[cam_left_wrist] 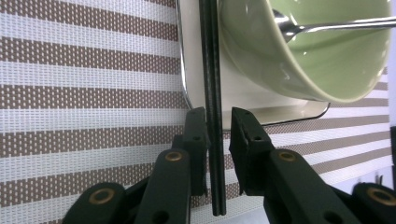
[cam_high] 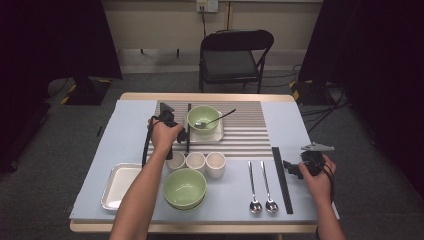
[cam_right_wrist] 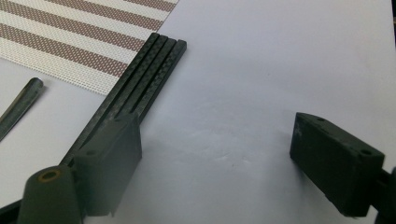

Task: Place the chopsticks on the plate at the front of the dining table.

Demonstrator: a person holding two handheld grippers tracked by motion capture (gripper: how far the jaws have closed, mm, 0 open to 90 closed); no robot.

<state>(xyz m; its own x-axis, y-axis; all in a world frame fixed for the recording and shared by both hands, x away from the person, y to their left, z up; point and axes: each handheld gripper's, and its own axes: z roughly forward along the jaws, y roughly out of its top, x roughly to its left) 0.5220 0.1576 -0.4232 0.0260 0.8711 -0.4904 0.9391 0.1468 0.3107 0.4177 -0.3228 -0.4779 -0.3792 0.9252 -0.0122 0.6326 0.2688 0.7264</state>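
Nearest the person, on the pale desk (cam_high: 300, 130), lie a metal tray (cam_high: 117, 185), a stacked green bowl (cam_high: 185, 188), two spoons (cam_high: 262, 187) and a black bundle of chopsticks (cam_right_wrist: 135, 79). The right gripper (cam_right_wrist: 215, 154) rests beside that bundle, its jaws released and spread wide. Three white cups (cam_high: 196, 163) stand behind the bowl. Farther off, on the striped mat (cam_left_wrist: 84, 93), the left gripper (cam_left_wrist: 218, 135) has its jaws on either side of a black chopstick pair (cam_left_wrist: 211, 70) lying beside a plate (cam_left_wrist: 196, 56); whether they pinch it, I cannot tell. The plate holds a second green bowl (cam_left_wrist: 280, 65) with a spoon.
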